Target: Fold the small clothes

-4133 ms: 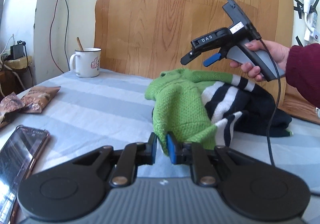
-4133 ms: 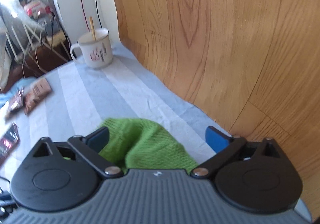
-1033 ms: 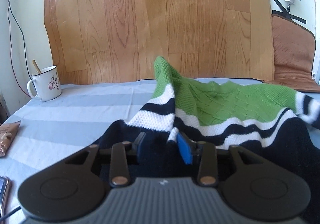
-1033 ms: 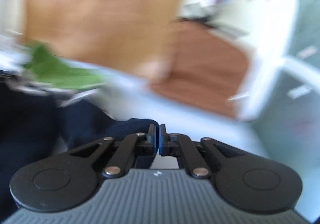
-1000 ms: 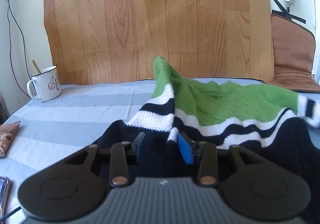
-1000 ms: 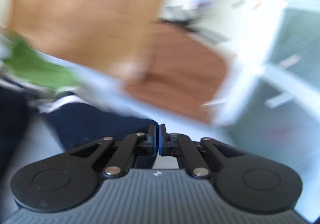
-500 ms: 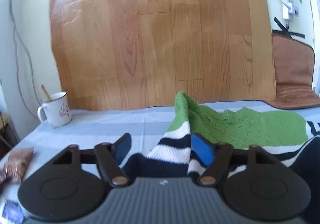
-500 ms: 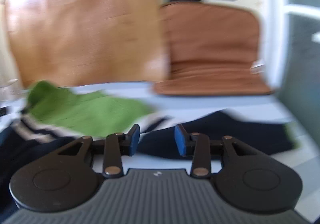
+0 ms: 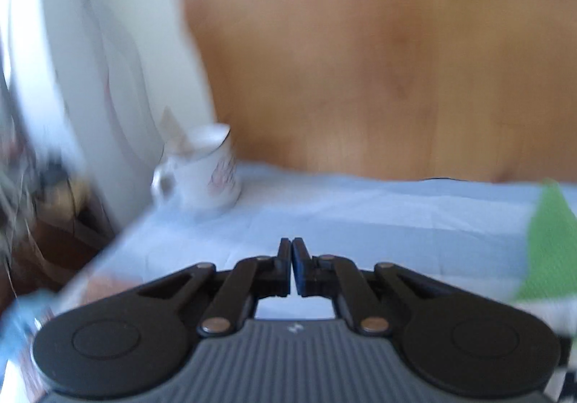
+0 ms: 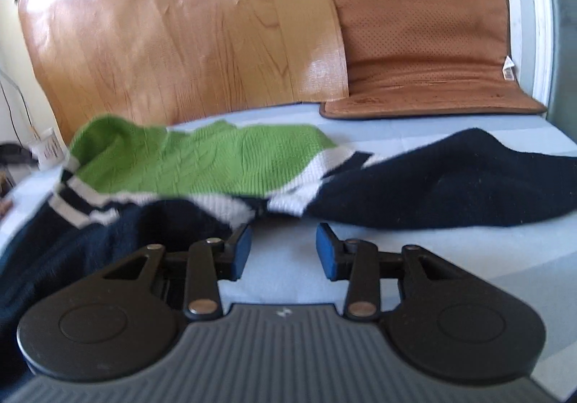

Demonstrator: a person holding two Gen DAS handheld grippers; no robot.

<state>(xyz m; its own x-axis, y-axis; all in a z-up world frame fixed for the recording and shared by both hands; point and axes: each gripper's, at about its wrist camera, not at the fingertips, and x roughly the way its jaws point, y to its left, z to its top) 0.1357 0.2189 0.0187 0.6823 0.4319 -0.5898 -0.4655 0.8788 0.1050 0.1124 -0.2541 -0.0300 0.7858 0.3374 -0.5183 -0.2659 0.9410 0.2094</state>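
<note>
A small knit sweater (image 10: 202,161), green on top with white and navy stripes and a navy body, lies spread on the pale blue striped sheet (image 10: 288,258). Its navy sleeve (image 10: 450,179) stretches out to the right. My right gripper (image 10: 283,251) hovers open just in front of the sweater's hem, nothing between its blue pads. In the blurred left wrist view my left gripper (image 9: 291,258) is shut and empty over bare sheet, and only a green corner of the sweater (image 9: 548,244) shows at the right edge.
A white mug (image 9: 202,172) stands at the back left of the bed by the white wall. A wood-grain panel (image 10: 180,24) leans behind the bed. A brown cushion (image 10: 425,35) sits at the back right. Clutter lies off the left edge.
My left gripper opened, let go of the navy hem, swung left away from the sweater and shut empty. My right gripper opened and now faces the sweater, the sleeve lying flat.
</note>
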